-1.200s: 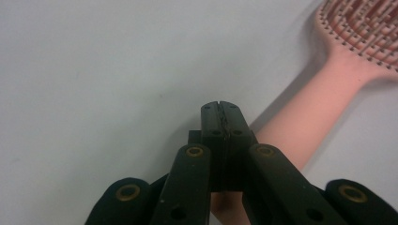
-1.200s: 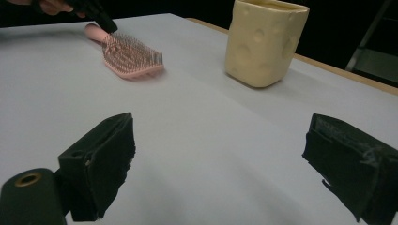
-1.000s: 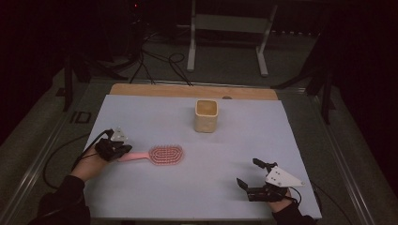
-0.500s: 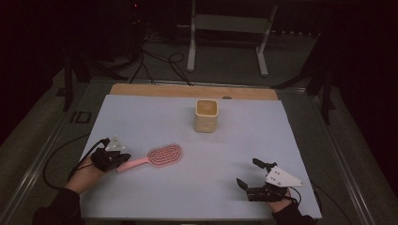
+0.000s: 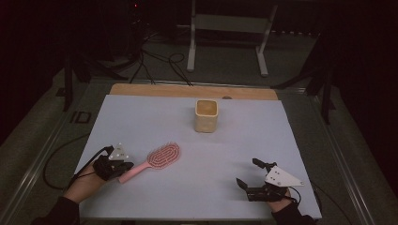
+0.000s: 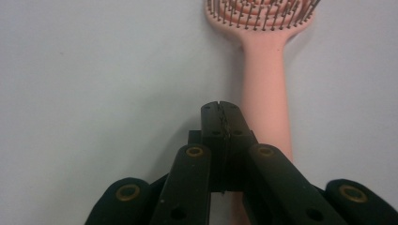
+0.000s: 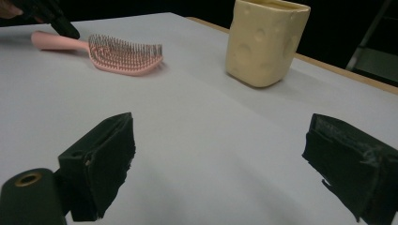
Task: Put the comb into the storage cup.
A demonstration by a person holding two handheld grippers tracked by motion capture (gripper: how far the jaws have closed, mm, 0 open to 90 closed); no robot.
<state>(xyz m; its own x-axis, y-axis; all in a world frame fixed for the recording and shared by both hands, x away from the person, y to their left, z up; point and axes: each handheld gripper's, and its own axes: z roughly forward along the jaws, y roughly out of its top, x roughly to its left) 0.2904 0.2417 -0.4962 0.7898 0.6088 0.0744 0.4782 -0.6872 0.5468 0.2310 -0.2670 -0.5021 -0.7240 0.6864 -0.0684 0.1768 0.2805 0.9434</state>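
A pink hairbrush (image 5: 162,156) lies bristles up on the white table top (image 5: 234,140), its handle slanting toward the near left. My left gripper (image 5: 126,168) is shut with nothing between its jaws. It rests against the handle's end. In the left gripper view the closed tips (image 6: 219,110) sit just left of the brush handle (image 6: 265,84). My right gripper (image 5: 248,172) rests open at the near right, its jaws wide apart (image 7: 220,159) and empty. A pale yellow cup (image 5: 206,116) stands upright at the middle back.
In the right gripper view the cup (image 7: 265,42) is ahead to the right and the brush (image 7: 123,58) ahead to the left. A wooden strip (image 5: 187,90) edges the table's far side. Cables and a metal stand (image 5: 225,37) lie on the floor beyond.
My left gripper has moved toward the near edge. The brush has swung from lying level to slanting, handle end nearer the person. The right gripper has stayed put.
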